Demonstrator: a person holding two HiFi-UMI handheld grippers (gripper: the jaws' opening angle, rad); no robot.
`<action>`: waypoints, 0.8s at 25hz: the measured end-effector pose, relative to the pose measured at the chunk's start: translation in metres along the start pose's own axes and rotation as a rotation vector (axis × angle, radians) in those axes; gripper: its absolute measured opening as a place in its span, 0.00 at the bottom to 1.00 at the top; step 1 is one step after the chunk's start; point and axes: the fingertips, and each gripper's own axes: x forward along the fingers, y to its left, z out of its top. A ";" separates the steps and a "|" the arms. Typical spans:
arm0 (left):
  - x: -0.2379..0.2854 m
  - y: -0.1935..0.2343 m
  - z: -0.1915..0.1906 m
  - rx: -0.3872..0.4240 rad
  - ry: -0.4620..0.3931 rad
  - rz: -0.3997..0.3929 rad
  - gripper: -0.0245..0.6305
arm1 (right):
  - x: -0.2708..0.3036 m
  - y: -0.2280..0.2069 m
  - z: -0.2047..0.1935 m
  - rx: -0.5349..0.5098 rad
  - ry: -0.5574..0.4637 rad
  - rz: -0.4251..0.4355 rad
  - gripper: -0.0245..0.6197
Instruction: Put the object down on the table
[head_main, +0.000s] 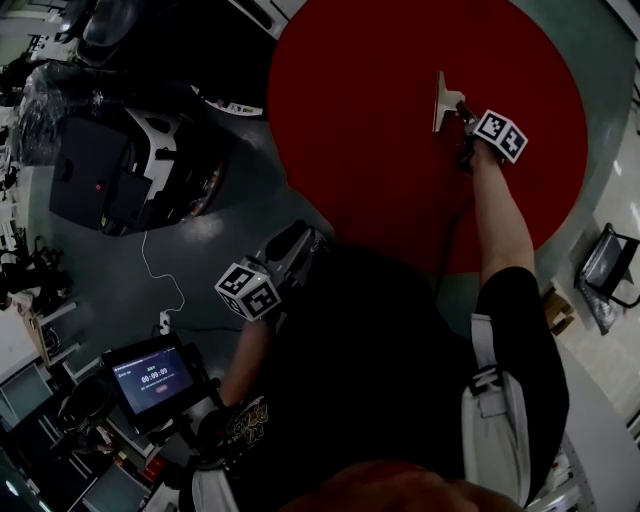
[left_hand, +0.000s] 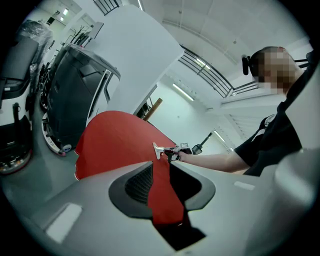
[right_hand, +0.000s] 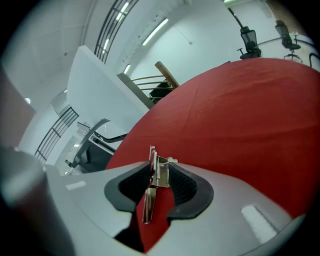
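Note:
A round table with a red cover fills the upper right of the head view. My right gripper reaches out over it on an outstretched arm. A small metal spring clamp stands on edge between its jaws. In the right gripper view the clamp leans on the left pad, and red cover shows beside it; the right gripper is open around it. Whether the clamp touches the cover I cannot tell. My left gripper stays near the body off the table edge, open and empty.
Dark machines and a black car body stand on the grey floor at left. A tablet with a timer sits at lower left, with a white cable nearby. A folding chair stands at right. A white panel rises beyond the table.

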 end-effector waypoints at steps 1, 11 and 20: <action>0.001 0.004 0.002 -0.001 0.006 -0.013 0.21 | -0.006 -0.001 0.000 -0.015 -0.015 -0.022 0.22; -0.003 0.006 0.020 0.129 0.118 -0.200 0.21 | -0.081 -0.007 -0.015 0.051 -0.151 -0.063 0.15; -0.050 0.061 0.032 0.119 0.168 -0.380 0.20 | -0.174 0.196 -0.121 -0.248 -0.330 0.090 0.08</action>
